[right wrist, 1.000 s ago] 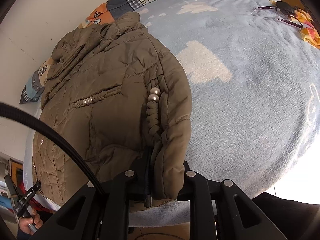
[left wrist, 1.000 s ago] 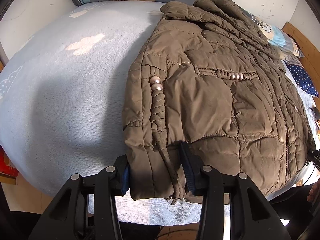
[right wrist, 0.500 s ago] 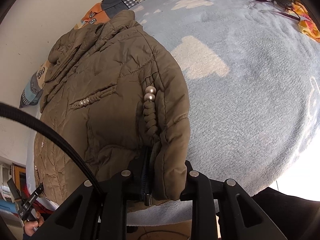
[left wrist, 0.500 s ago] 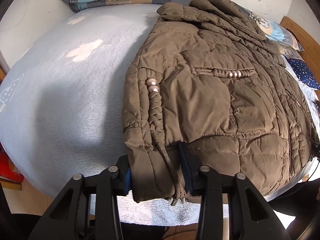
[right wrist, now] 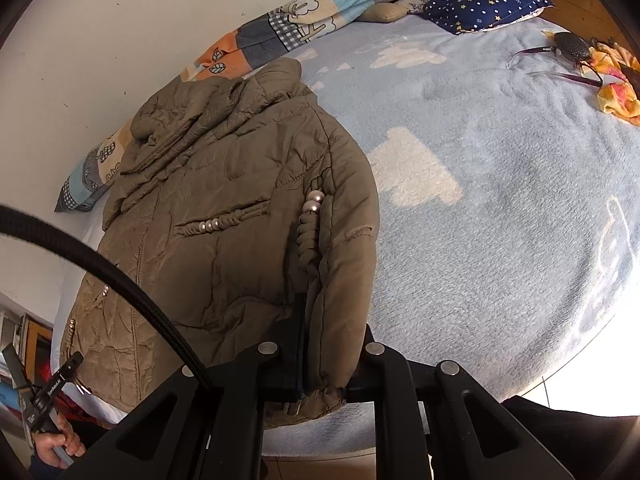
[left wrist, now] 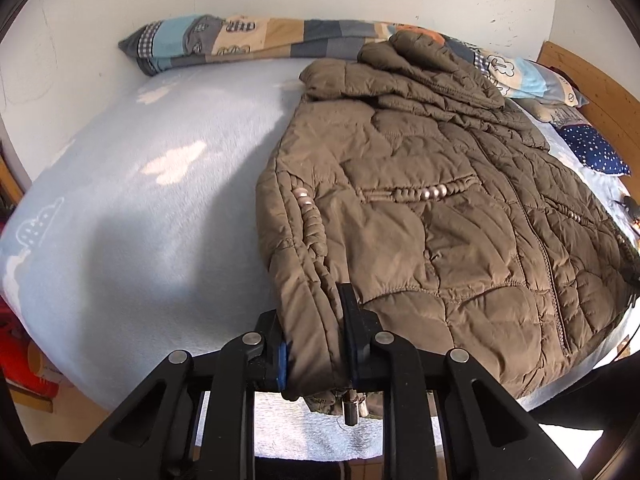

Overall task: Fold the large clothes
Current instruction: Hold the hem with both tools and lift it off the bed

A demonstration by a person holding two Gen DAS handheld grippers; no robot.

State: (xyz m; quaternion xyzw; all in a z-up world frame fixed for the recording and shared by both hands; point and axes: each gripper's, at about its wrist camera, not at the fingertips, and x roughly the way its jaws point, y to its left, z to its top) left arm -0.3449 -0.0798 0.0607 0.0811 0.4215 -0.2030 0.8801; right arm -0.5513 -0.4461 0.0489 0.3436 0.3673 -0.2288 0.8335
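Two grippers, left gripper point(left wrist: 314, 344) and right gripper point(right wrist: 330, 360), jaws closing, clamped on jacket point(left wrist: 440, 232) cuffs

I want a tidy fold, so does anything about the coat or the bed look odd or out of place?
The brown coat lies flat and undamaged, each gripper closing on a lower corner. Only oddity: glasses and a crumpled yellow cloth lie on the blue blanket, clear of the coat.

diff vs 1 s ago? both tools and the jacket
Both tools pinched in on the brown jacket: the left tool and right tool had wider jaws, which are closing now, pads pressing the hem corners. Both views pulled back slightly, showing more wall and the patchwork quilt. The jacket lies spread on the blue blanket as before.
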